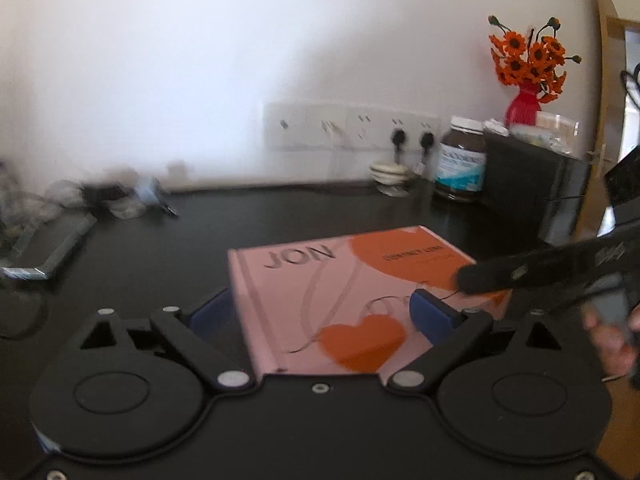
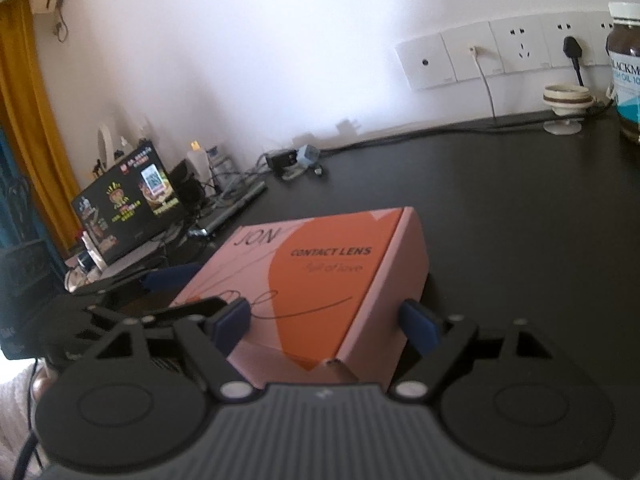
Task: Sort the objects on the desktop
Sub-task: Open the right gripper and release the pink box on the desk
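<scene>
A flat pink and orange contact lens box sits between the jaws of both grippers above the black desk. My left gripper grips its left part: one blue pad is at the box's left edge, the other rests on its top face. My right gripper grips the right end of the box, with one pad on the top face and one on the side. The right gripper's finger reaches over the box's right edge in the left wrist view.
A brown supplement bottle, a black box and a red vase of orange flowers stand at the back right. A wall socket strip has cables. A laptop and clutter sit at the left.
</scene>
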